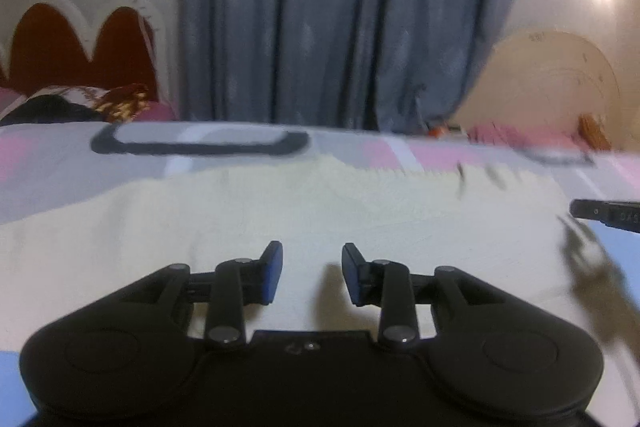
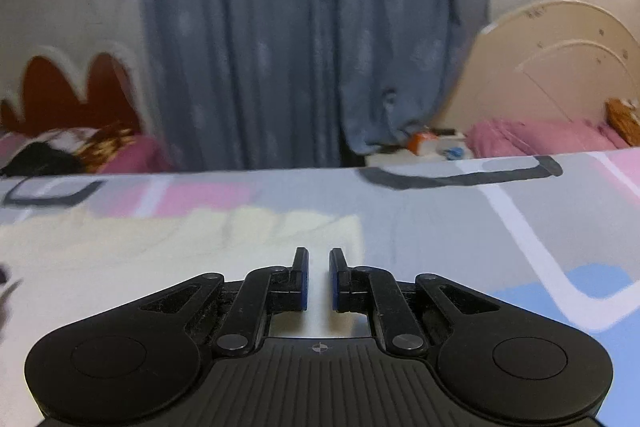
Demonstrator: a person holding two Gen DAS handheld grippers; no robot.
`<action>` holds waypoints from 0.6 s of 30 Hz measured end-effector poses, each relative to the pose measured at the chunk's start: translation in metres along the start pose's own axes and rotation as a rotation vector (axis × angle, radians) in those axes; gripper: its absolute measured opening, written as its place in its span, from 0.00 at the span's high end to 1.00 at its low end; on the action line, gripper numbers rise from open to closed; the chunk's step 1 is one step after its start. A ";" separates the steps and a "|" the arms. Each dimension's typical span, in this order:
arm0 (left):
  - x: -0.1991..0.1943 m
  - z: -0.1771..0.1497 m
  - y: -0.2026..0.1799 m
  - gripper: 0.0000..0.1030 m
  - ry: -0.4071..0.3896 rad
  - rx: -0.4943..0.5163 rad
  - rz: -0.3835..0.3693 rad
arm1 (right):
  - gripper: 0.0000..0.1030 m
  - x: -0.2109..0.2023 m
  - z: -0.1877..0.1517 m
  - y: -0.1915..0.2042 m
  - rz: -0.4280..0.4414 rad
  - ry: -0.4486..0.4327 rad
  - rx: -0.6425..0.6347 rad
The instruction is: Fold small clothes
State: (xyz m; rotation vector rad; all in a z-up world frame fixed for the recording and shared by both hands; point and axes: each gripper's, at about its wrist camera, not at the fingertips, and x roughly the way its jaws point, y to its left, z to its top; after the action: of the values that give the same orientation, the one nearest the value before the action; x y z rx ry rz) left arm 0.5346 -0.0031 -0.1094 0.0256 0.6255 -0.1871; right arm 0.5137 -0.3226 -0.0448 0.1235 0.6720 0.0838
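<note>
Left wrist view: your left tongs hang part open, empty, above the cream garment spread flat on the bed. Right tongs nearly closed w/ nothing between, over its right edge, prob. ready to pinch for a fold.

A pale cream cloth garment lies spread flat on the patterned bedsheet. The left gripper hangs over the garment's middle, the right gripper over its right edge. Behind the bed hangs a blue-grey pleated curtain, with a scalloped red headboard to its left.
</note>
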 end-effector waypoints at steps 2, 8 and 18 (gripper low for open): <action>0.004 -0.010 -0.004 0.67 0.024 0.027 0.018 | 0.92 -0.004 -0.016 0.012 0.007 0.043 -0.048; -0.019 -0.011 -0.006 0.69 -0.022 0.026 0.053 | 0.92 -0.025 -0.033 0.011 -0.049 0.039 -0.050; -0.022 -0.026 -0.001 0.62 0.015 -0.003 0.056 | 0.92 -0.041 -0.039 0.020 -0.046 0.070 -0.016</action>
State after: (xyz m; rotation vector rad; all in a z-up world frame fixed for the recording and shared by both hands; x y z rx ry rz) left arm 0.5016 0.0016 -0.1178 0.0413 0.6397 -0.1319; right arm 0.4562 -0.3043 -0.0471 0.0901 0.7432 0.0490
